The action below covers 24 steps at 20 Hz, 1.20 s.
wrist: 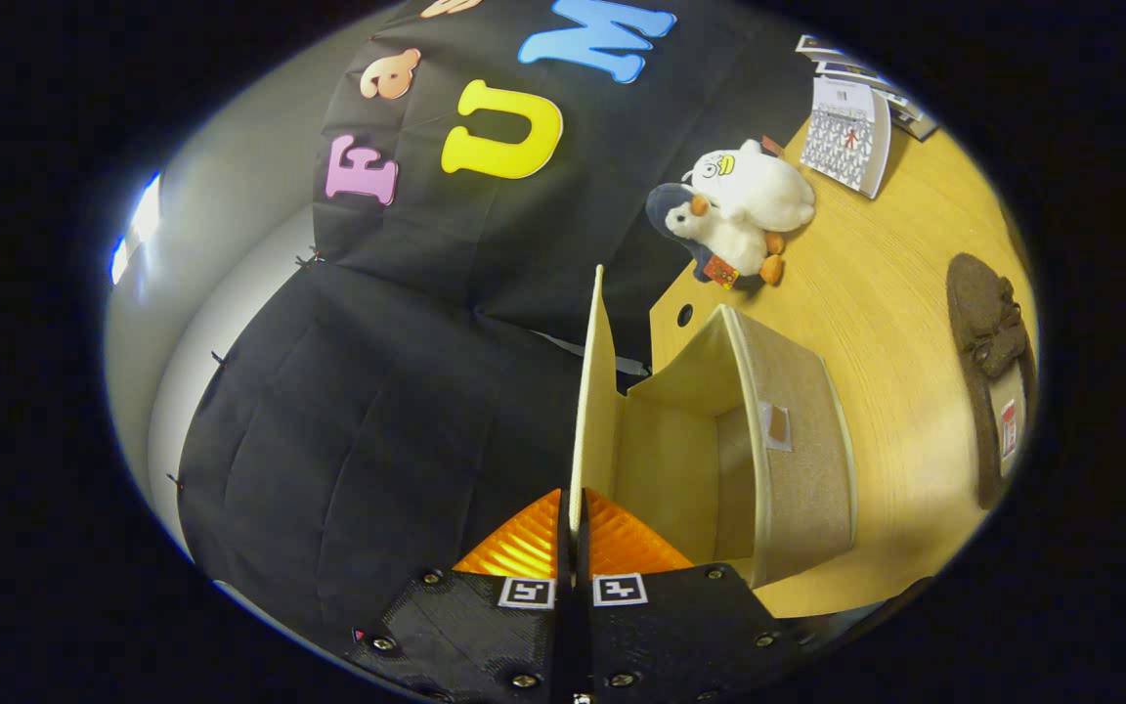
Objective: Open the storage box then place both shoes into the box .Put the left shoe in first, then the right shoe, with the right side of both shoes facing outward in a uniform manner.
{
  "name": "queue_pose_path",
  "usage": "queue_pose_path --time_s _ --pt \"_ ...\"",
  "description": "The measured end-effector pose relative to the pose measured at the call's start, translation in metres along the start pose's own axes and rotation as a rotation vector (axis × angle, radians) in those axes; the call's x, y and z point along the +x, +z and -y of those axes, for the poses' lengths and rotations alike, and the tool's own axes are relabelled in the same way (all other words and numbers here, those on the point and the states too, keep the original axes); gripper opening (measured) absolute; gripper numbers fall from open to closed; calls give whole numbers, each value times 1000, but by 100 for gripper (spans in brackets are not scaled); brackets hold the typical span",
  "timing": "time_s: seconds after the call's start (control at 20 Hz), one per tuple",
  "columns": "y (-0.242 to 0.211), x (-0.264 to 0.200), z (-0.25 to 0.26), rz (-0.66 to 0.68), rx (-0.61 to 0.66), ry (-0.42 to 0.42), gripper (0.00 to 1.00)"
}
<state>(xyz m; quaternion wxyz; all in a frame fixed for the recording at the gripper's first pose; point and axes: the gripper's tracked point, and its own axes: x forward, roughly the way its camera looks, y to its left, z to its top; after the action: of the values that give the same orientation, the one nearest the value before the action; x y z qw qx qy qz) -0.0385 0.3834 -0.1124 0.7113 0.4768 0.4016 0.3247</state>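
Observation:
A beige fabric storage box (798, 440) stands on the wooden table (876, 284), and its inside looks empty. Its lid (597, 391) is swung up on edge, seen nearly side-on. My gripper (573, 508) is shut on the near edge of that lid, one finger on each face of it. A brown shoe (988, 362) lies on the table beyond the box, on the far side from the lid, well away from my fingers. The whole view is tilted, with the table running up one side.
Two plush toys (744, 210), one white and one dark-backed, sit at the table's back by the black cloth wall. A desk calendar (851, 137) stands past them. A small round hole (684, 315) marks the table edge near the box.

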Motion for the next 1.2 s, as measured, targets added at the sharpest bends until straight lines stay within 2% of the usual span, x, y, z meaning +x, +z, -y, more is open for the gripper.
queue_pose_path --time_s 0.3,0.7,0.85,0.95,1.0,1.15,1.2 --pt "-16 31 -49 -5 -126 -2 0" --pt "-58 92 -100 -13 -278 11 0" --pt "-72 112 -112 -29 -330 16 4" --pt "-82 126 -122 -35 -370 38 10" --pt "-88 131 -121 -56 -398 37 19" --pt "-102 133 -111 -97 -509 -6 91" --pt "-104 134 -111 -102 -532 -6 97"
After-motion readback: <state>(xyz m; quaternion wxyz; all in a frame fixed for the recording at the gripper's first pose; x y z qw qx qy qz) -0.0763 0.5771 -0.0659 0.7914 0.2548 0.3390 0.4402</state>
